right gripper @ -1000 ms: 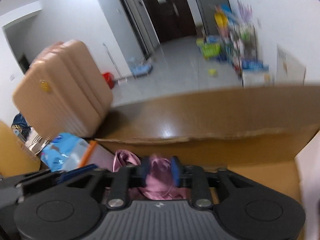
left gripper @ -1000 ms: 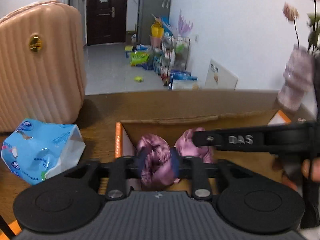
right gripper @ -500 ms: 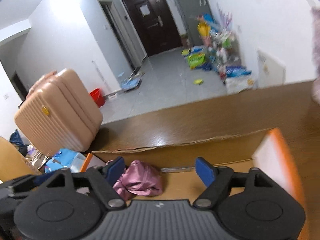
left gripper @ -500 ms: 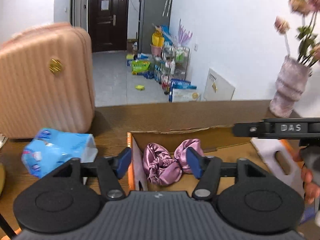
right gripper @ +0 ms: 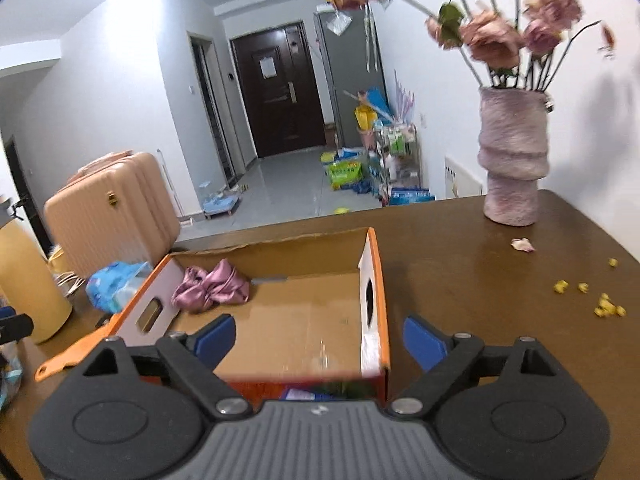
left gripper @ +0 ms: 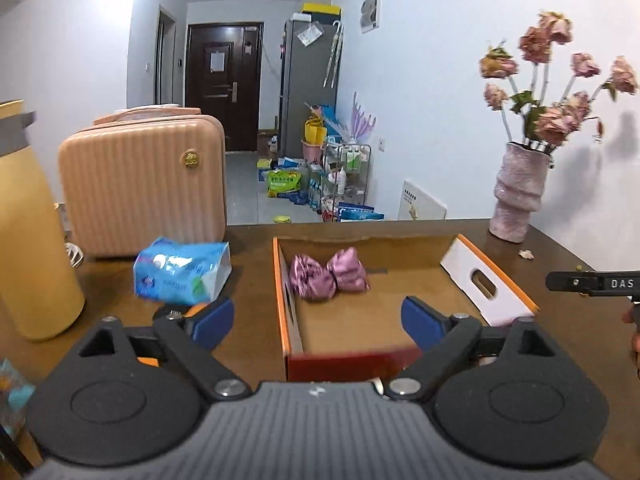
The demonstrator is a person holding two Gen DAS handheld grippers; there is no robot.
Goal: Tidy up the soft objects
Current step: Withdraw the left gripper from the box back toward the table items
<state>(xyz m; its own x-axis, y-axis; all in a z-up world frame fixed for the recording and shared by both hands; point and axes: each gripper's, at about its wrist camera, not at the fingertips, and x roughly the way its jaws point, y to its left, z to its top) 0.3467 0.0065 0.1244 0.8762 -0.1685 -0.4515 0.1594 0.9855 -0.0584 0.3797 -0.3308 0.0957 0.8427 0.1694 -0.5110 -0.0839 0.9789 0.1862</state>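
A shiny pink cloth bundle (left gripper: 329, 274) lies in the far left corner of an open cardboard box (left gripper: 484, 280) with orange edges. The right wrist view shows the same bundle (right gripper: 210, 287) inside the box (right gripper: 370, 292). My left gripper (left gripper: 318, 320) hangs over the box's near edge, well back from the bundle, its jaws opening wide with nothing between them. My right gripper (right gripper: 318, 340) stands over the box's near right corner, jaws also opening and empty. Part of the right gripper (left gripper: 592, 283) shows at the right edge of the left wrist view.
A blue tissue pack (left gripper: 182, 271) lies left of the box, a pink suitcase (left gripper: 142, 184) behind it and a yellow container (left gripper: 30, 240) at far left. A vase of dried flowers (right gripper: 514, 152) stands at the table's back right, with petals and yellow crumbs (right gripper: 600, 300) near it.
Both grippers were shut on the pink bundle inside the box. They have let it go, opened wide and pulled back and up, leaving the bundle in the box's far left corner.
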